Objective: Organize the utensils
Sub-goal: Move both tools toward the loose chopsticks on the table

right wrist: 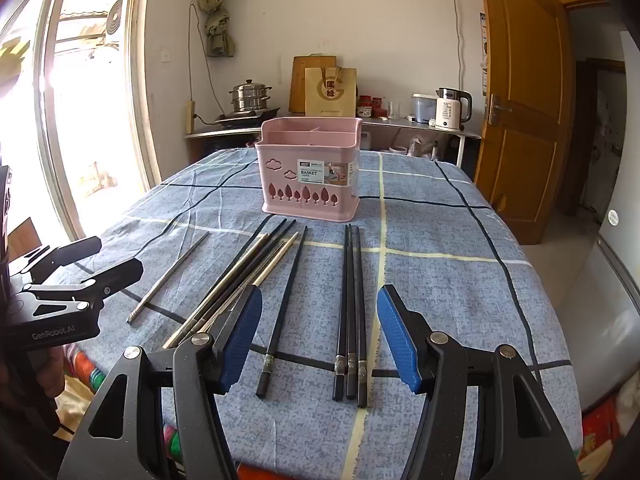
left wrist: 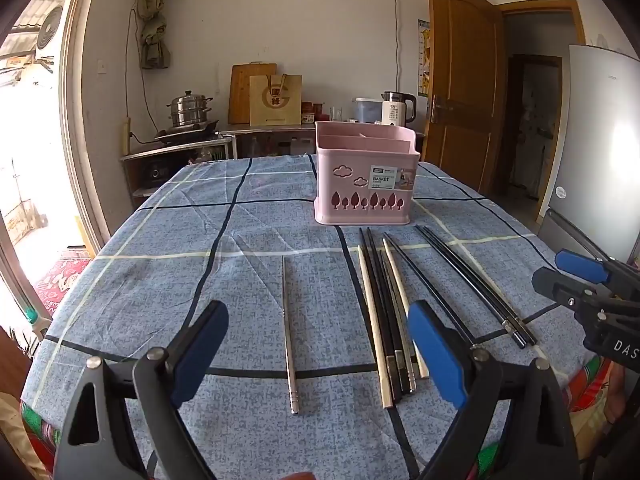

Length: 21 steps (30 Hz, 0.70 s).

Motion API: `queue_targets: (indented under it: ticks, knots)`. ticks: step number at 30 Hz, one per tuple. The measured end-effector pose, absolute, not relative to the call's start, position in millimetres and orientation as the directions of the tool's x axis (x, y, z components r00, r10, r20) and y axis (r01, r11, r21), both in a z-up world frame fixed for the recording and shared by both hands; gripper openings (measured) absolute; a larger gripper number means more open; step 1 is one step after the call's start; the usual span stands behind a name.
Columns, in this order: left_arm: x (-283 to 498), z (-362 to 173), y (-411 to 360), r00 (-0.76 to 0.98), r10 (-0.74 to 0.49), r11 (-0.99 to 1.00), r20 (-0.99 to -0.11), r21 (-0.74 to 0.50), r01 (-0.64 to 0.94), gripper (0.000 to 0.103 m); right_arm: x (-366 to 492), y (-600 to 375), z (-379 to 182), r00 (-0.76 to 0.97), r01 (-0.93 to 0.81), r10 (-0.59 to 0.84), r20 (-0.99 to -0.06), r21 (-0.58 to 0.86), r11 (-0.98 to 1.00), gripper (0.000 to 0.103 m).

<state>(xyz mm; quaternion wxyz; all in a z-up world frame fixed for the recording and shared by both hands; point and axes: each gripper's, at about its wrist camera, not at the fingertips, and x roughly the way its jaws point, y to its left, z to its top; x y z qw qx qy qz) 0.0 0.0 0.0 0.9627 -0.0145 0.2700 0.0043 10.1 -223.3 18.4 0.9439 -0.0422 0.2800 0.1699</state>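
I have both grippers hovering above the near edge of the table (left wrist: 168, 240), which is covered with a blue checked cloth, and both point down toward it. My left gripper (left wrist: 318, 350) stands wide, nothing between its blue pads; the single metal chopstick (left wrist: 289, 332) lies on the cloth in the gap seen between its fingers, not touched. To the right of that sits the mixed bundle of pale and black chopsticks (left wrist: 386, 320), lying side by side and partly overlapping, tips toward the far side. One black chopstick (right wrist: 286, 304) lies alone just right of the bundle, and beyond it three black chopsticks (right wrist: 351, 308) lie close together, parallel, with decorated bands near their near ends. My right gripper (right wrist: 320, 330) is likewise spread wide and empty, and the lone black stick and the group of three appear in the gap between its fingers, on the cloth below. The pink basket (right wrist: 310, 172) stands upright past the chopstick tips, near the middle of the table, its label facing me; its inner dividers are visible and the compartments I can see hold nothing. In the left wrist view the right gripper shows at the right edge, well apart from the left one.
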Motion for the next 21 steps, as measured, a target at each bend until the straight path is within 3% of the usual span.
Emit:
queue_targets:
  ticks: [21]
  knots:
    - [0.3, -0.1, -0.3, 0.852, 0.001, 0.999, -0.523, -0.028, -0.018, 0.093, 11.0, -222.7, 18.6, 0.785, -0.345, 0.298, -0.543, 0.016, 0.938, 0.06]
